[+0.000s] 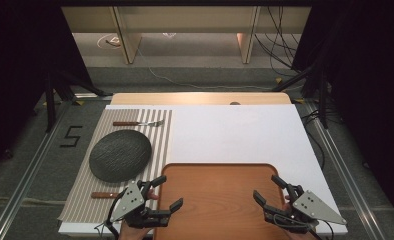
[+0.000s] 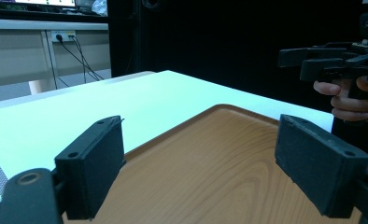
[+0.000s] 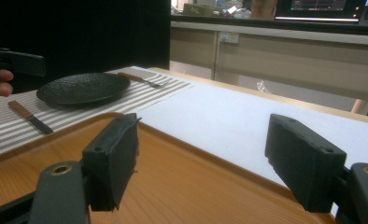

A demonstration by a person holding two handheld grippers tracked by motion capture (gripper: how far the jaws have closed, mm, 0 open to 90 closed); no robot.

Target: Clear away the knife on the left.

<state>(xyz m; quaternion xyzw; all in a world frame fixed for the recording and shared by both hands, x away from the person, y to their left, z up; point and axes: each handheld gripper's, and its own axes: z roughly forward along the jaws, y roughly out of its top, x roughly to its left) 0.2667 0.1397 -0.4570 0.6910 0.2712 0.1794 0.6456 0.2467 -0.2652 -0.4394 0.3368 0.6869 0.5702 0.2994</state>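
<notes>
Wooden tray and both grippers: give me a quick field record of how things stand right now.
tray: wooden tray at the near edge of the white table, nothing on it
left gripper: left gripper open, at the tray's left edge
right gripper: right gripper open, at the tray's right edge
placemat: striped placemat left of tray, carrying black plate, fork, knife

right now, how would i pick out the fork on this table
Find the striped placemat on the table's left side, with the dark round plate on it. The fork lies beyond the plate, wooden-handled like the knife, but tipped with metal tines.
</notes>
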